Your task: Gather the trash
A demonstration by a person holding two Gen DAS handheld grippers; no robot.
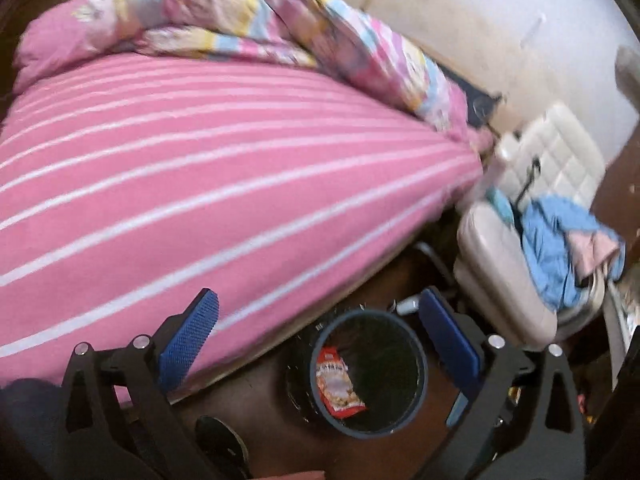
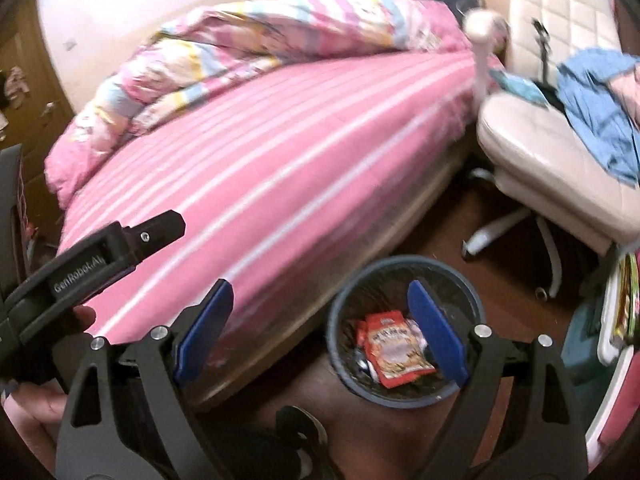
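Observation:
A round dark mesh trash bin with a blue-grey rim stands on the brown floor beside the bed. A red snack wrapper lies inside it. In the right wrist view the bin holds red snack wrappers. My left gripper is open and empty above the bin, its blue pads wide apart. My right gripper is open and empty, with its right pad over the bin. The left gripper's black body shows at the left of the right wrist view.
A bed with a pink striped sheet and a rumpled pink quilt fills the left. A cream office chair with blue clothes on it stands at the right. A dark shoe is by the bin.

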